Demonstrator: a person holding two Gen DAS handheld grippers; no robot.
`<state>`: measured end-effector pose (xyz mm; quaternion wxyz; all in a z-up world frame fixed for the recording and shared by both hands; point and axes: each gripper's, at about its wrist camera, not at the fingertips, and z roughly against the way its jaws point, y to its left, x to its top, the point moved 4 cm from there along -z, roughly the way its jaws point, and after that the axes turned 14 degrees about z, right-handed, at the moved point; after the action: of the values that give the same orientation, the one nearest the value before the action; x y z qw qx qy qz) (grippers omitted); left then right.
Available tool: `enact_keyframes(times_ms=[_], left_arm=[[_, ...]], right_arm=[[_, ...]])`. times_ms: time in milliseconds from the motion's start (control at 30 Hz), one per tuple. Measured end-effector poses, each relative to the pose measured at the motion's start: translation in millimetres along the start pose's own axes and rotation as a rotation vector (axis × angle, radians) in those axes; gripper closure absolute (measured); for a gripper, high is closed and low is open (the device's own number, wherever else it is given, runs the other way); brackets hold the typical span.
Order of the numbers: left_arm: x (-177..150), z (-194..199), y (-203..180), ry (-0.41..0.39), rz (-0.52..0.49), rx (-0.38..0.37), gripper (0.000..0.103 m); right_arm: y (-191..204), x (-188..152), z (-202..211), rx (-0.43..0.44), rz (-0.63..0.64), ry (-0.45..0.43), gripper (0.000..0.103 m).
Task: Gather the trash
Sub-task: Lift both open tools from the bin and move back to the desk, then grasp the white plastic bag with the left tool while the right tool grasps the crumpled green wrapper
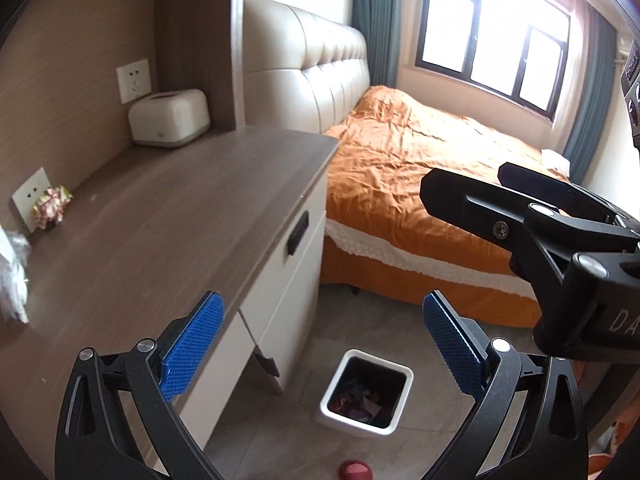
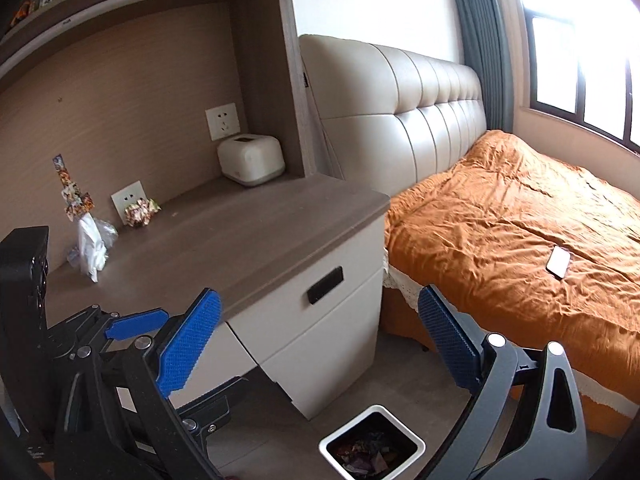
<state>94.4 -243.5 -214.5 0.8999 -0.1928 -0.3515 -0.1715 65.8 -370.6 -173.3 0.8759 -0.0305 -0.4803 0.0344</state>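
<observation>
The bed (image 2: 520, 216) with its orange cover is filling the right half of the right wrist view and the upper centre of the left wrist view. The desk (image 1: 168, 208) is stretching across the left of both views, its drawers (image 2: 320, 320) facing the floor.

The left gripper (image 1: 324, 344) is hanging at the bottom of its frame with the blue pads (image 1: 192, 344) spread wide apart and nothing between them. The right gripper (image 2: 320, 340) is sitting at the bottom of its frame, likewise spread wide and empty.

The bin (image 1: 366, 392) is standing on the floor beside the desk, lying low between the left gripper's fingers and at the bottom centre of the right wrist view, with coloured wrappers (image 2: 366, 460) inside.

On the desk, well apart from both grippers, a clear plastic bag (image 2: 90, 246) is lying at mid left of the right wrist view, a crumpled wrapper (image 2: 140, 210) is sitting just right of it against the back wall, and a tissue box (image 2: 251, 159) is resting in the far corner

A phone (image 2: 559, 262) is lying on the bed at mid right
</observation>
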Motion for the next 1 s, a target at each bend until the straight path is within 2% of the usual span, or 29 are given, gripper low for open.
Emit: enact_keyframes(times_ms=[267,433,533,800,1000], left_arm=[[20.3,47.0,76.3,-0.114,0.133,0.207,0.005],[31.1,65.8,137.2,-0.157,0.186,0.324,0.005],[40.1,74.1,173.4,-0.18,0.215,0.383,0.005],[57.4,60.8,252.8,-0.192,0.285,0.48,0.005],[70.7,31.8,304.1,-0.154,0.308,0.542,0.005]], right_arm=[[64.2,52.5,-23.5,0.216,0.123,-0.047,0.005],[116.4,77.4,-45.5,0.299,0.218,-0.075,0.005],[146.4,89.9,-65.5,0.334,0.258,-0.061,0.005],[207.2,121.2,-133.3,0.418,0.329,-0.05,0.005],[248.6,138.4,-195.9,0.443,0.341,-0.021,0.005]])
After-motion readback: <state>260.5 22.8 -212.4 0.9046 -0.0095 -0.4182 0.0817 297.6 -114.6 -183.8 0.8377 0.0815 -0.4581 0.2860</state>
